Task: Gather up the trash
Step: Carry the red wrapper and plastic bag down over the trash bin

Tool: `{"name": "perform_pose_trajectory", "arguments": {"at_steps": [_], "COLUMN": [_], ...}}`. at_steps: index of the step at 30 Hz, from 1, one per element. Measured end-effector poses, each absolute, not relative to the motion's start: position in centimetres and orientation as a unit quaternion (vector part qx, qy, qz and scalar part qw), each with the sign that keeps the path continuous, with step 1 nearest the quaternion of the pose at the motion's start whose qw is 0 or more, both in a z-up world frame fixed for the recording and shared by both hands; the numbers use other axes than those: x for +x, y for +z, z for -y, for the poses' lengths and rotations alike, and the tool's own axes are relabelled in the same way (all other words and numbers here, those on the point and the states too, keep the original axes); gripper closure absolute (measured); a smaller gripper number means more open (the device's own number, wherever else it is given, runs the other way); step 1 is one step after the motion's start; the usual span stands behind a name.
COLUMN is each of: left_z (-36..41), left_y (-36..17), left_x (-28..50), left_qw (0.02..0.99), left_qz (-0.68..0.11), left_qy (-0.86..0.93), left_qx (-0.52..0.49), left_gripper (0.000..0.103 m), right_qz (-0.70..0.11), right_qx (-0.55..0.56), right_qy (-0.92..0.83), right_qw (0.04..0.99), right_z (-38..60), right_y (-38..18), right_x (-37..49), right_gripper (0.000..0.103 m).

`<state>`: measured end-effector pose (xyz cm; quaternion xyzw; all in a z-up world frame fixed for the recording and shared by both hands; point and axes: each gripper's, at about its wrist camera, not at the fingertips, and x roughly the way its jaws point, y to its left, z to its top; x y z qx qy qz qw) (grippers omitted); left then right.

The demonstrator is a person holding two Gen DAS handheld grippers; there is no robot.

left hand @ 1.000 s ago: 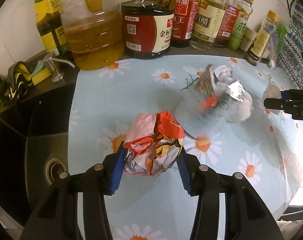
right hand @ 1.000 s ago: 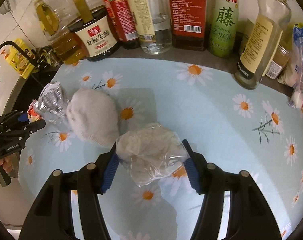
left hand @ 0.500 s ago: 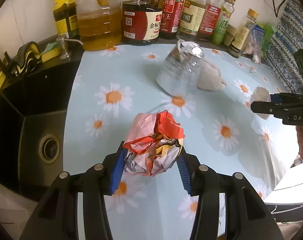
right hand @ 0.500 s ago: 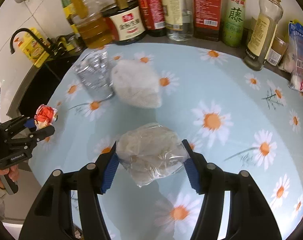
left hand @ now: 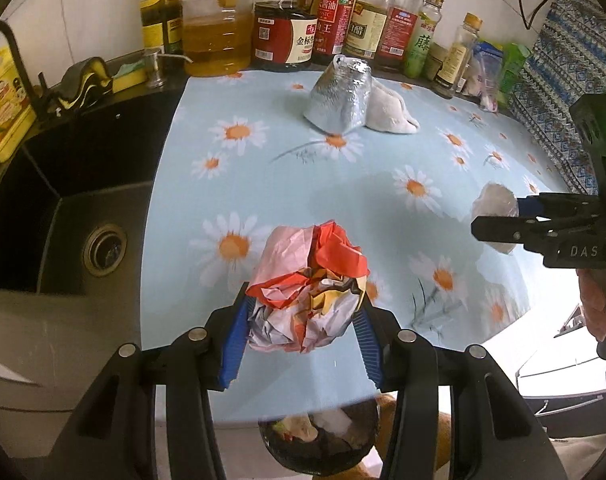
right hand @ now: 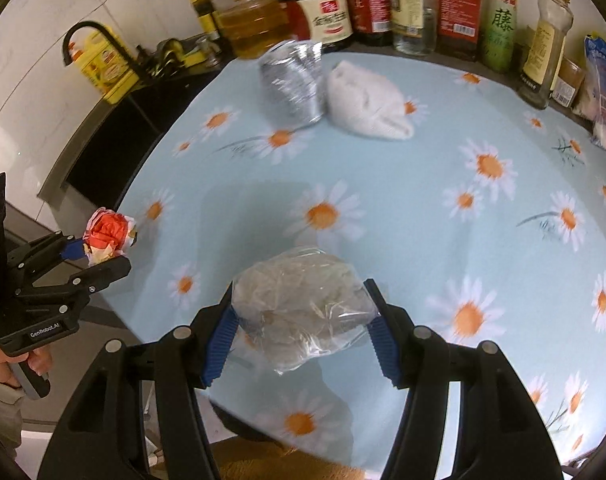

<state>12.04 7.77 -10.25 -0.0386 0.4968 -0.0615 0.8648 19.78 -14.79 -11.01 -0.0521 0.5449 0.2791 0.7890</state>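
left wrist | paper wad [left hand: 307, 292] clamped between fingers [left hand: 233, 344] | right wrist | plastic bag [right hand: 303, 304], seemingly crumpled, clamped likewise

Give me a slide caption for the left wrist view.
Left gripper holds crumpled red paper above the trash bin; foil bag remains on the counter.

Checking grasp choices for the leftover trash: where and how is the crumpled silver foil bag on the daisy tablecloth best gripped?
Probably across its narrower, crimped top end, coming from above. The crumpled silver foil bag stands like a cone on the daisy tablecloth, wide at the base and pinched at the top. The white crumpled tissue presses against its right flank, so a side approach there looks crowded. Both grippers are currently full.
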Motion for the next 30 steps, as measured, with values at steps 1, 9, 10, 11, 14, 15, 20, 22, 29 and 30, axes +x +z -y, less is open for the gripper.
{"name": "perform_pose_trajectory", "arguments": {"at_steps": [1,9,10,11,14,15,20,22,29,30], "left_z": [-7.8,-8.1,-8.2,-8.3,-8.5,-8.6,-8.8,-8.7,-8.1,-8.0], "left_y": [-10.2,-9.5,-9.5,-9.5,-9.4,-9.5,-10.1,-10.7,-12.9,-13.4], "left_x": [11.4,7.3,6.9,6.3,4.9,4.4,2.1,1.2,-1.6,-2.0], "left_qw": [0.865,0.868,0.869,0.869,0.869,0.869,0.864,0.859,0.842,0.839], "left_qz": [-0.496,-0.489,-0.488,-0.488,-0.487,-0.487,-0.493,-0.499,-0.522,-0.526], "left_qy": [-0.062,-0.070,-0.070,-0.071,-0.072,-0.072,-0.078,-0.081,-0.093,-0.094], "left_qx": [-0.042,-0.046,-0.047,-0.049,-0.053,-0.055,-0.069,-0.074,-0.095,-0.100], "left_gripper": [0.057,0.057,0.057,0.057,0.057,0.057,0.057,0.057,0.057,0.057], "right_qz": [-0.545,-0.541,-0.541,-0.541,-0.542,-0.542,-0.548,-0.554,-0.573,-0.578], "right_qx": [-0.052,-0.049,-0.049,-0.049,-0.051,-0.052,-0.055,-0.055,-0.062,-0.062], "right_qy": [0.281,0.293,0.294,0.296,0.302,0.303,0.307,0.308,0.310,0.310], "right_qw": [0.788,0.787,0.786,0.786,0.783,0.782,0.776,0.772,0.756,0.753], "right_z": [14.6,12.7,12.5,12.2,11.5,11.2,10.2,9.9,9.3,9.2], "right_y": [-11.0,-10.5,-10.5,-10.5,-10.6,-10.6,-11.2,-11.6,-13.3,-13.6], "right_x": [19.3,15.2,14.8,14.2,12.7,12.2,10.0,9.1,6.2,5.9], "right_gripper": [0.043,0.043,0.043,0.043,0.043,0.043,0.043,0.043,0.043,0.043]}}
